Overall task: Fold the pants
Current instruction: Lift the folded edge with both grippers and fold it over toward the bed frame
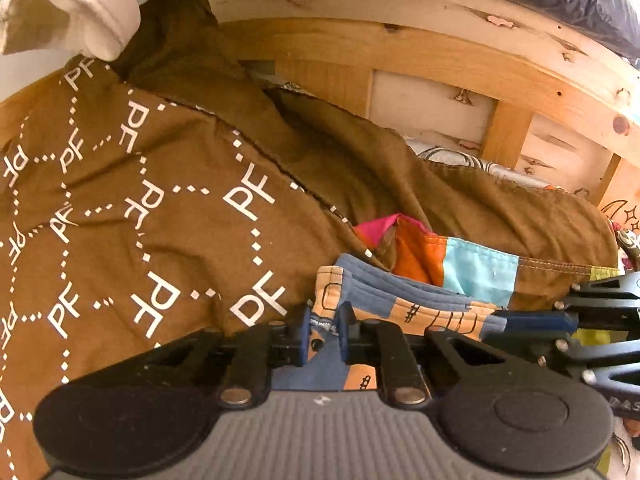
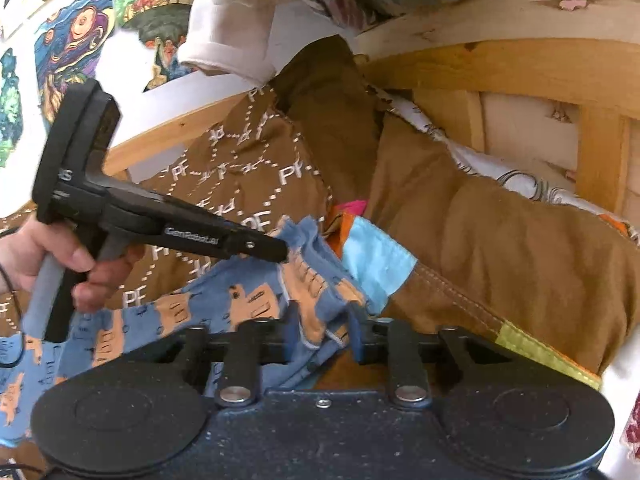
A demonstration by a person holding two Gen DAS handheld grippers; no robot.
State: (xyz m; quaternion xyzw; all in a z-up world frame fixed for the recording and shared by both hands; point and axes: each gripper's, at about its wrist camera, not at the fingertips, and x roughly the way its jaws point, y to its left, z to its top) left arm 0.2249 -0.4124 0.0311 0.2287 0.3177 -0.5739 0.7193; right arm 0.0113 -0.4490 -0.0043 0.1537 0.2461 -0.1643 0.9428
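Both the left gripper [image 1: 326, 334] and right gripper [image 2: 324, 330] are clamped on the blue pants [image 2: 256, 304], held side by side at one edge. A brown blanket [image 1: 160, 200] lies just behind, with the wooden bed frame [image 1: 400, 44] close beyond.

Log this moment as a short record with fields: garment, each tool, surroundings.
garment: blue pants with orange print, bunched, edge lifted between both tools
left tool: left tool shut on the pants' edge
right tool: right tool shut on the same edge, close beside the left
underlay: brown PF-print blanket with a patchwork border
behind: wooden bed frame
above: white garment hanging over the frame
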